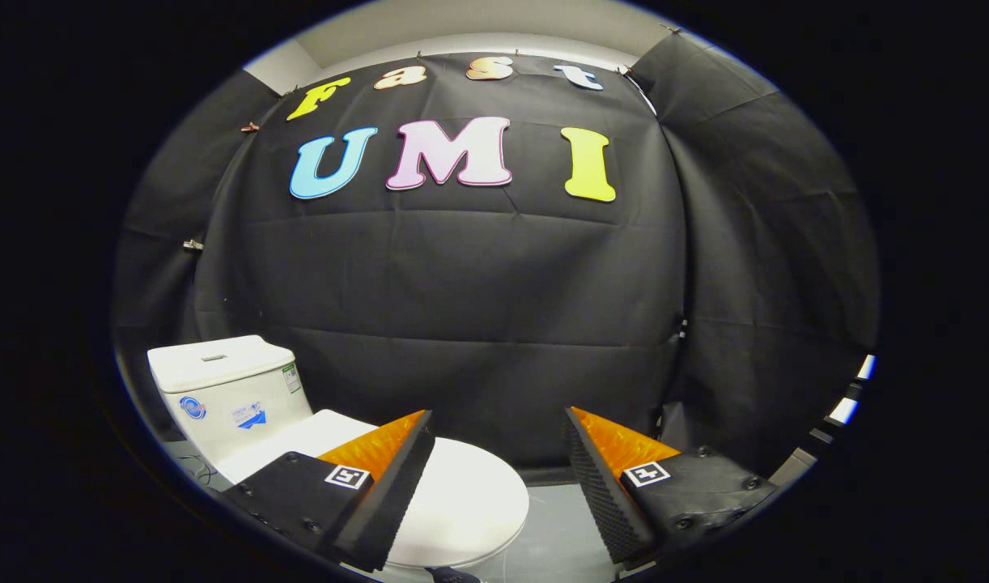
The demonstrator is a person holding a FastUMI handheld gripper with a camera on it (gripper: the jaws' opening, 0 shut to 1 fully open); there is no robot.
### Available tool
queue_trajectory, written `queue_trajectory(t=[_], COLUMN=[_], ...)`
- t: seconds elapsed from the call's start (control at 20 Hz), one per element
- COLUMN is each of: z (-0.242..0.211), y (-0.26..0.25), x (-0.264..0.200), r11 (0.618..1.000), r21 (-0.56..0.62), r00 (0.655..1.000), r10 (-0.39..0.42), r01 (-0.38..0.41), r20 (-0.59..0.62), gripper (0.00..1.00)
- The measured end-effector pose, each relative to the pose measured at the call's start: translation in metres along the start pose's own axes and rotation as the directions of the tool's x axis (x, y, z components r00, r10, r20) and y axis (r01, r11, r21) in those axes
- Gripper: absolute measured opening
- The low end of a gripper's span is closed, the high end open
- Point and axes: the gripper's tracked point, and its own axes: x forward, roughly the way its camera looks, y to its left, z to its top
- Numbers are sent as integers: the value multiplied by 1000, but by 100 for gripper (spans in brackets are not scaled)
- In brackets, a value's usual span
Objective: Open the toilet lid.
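A white toilet stands low on the left, its tank [223,389] against the black cloth wall. The lid [470,502] lies flat and closed over the bowl, its rounded front end reaching into the gap between my fingers. My gripper [498,429] is open and hovers above the lid, with a wide gap and nothing held. The left finger [381,478] covers part of the lid near the tank; the right finger [616,478] hangs over the floor beside the bowl.
Grey floor [555,534] shows to the right of the bowl. Black cloth walls close the booth behind and on the right. A thin cable [193,465] lies on the floor beside the tank.
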Motion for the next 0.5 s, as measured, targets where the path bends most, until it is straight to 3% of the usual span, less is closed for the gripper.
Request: queue_trajectory(t=[0.5], z=[13], y=[-11], x=[3], r11=[998], r21=[48], r00=[999], r10=[-33], r01=[32], r20=[7], gripper=[98])
